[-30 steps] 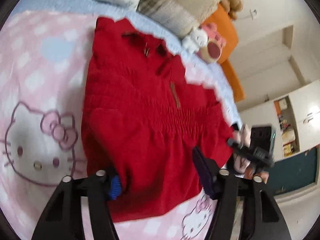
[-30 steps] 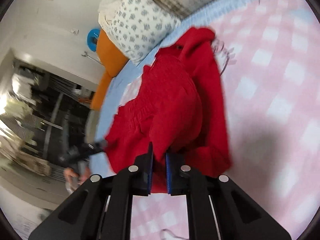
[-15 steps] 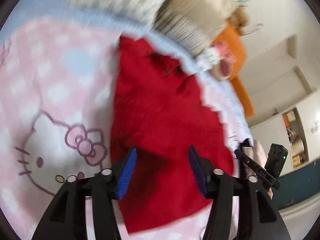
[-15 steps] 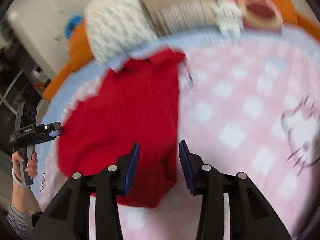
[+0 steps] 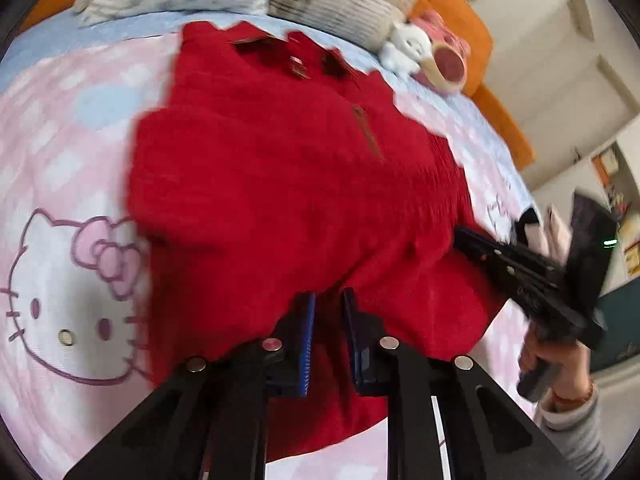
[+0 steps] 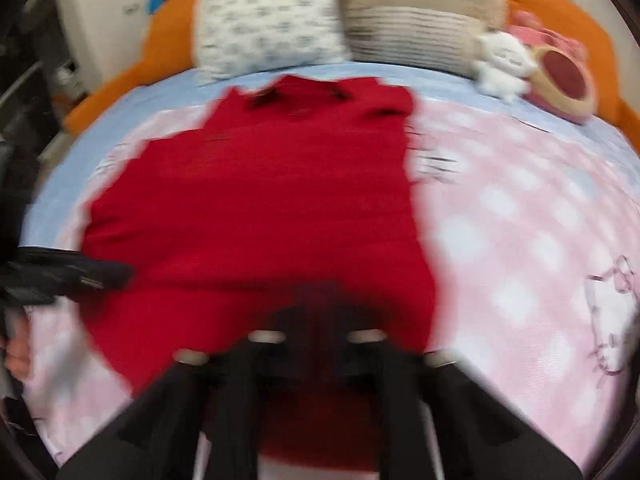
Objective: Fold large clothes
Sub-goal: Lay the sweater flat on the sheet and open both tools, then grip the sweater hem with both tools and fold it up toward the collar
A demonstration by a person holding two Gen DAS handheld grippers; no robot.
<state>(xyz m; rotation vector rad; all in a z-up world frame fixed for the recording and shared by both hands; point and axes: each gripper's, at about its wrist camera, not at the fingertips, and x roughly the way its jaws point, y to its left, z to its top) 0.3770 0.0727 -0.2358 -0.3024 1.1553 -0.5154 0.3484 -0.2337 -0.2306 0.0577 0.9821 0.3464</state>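
A large red knitted garment [image 5: 288, 184] lies on a pink cartoon-cat blanket [image 5: 60, 280], its collar toward the pillows. My left gripper [image 5: 328, 320] is nearly shut, its blue pads pinching a raised fold at the garment's near hem. The right gripper also shows at the right of the left wrist view [image 5: 520, 268], its tips at the garment's right edge. In the right wrist view the garment [image 6: 272, 208] fills the middle; my right gripper [image 6: 320, 320] is over its near hem, blurred, jaws not readable. The left gripper shows at the left edge there [image 6: 80, 272].
A patterned pillow [image 6: 268, 20], a striped beige pillow [image 6: 416, 24], a white plush toy [image 6: 504, 60] and a pink round toy [image 6: 560, 76] sit along the orange headboard [image 6: 560, 12]. Cupboards [image 5: 616, 216] stand beyond the bed's right side.
My left gripper was open half a second ago and has closed on the garment's near hem. My right gripper let go of the fabric earlier, opened, and swung to the near hem; the view is blurred.
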